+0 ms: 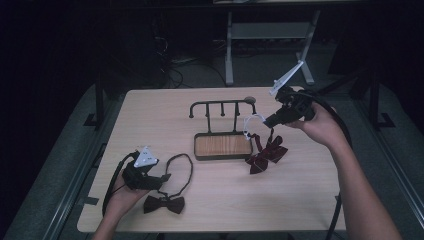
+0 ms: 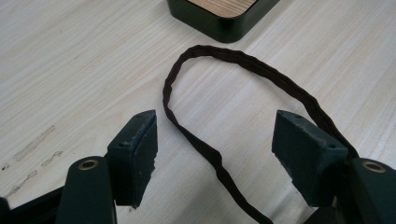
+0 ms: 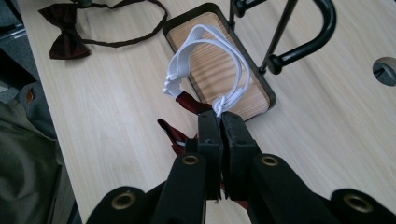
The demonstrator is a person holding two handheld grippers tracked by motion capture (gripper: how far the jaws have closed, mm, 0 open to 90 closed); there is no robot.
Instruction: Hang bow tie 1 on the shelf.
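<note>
We find no bow tie hung on the rack (image 1: 222, 116) yet. The right tool (image 1: 270, 120) is clamped on the white strap (image 3: 205, 56) of the red bow tie (image 1: 266, 154), lifted beside the rack. The left tool (image 1: 159, 179), jaws apart, straddles the dark bow tie's band (image 2: 210, 154) near the bench's front edge.

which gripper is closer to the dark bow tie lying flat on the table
Left. The left gripper sits open just beside the dark bow tie, over its strap. The right gripper is far across the table, holding the red bow tie by its white loop.
</note>
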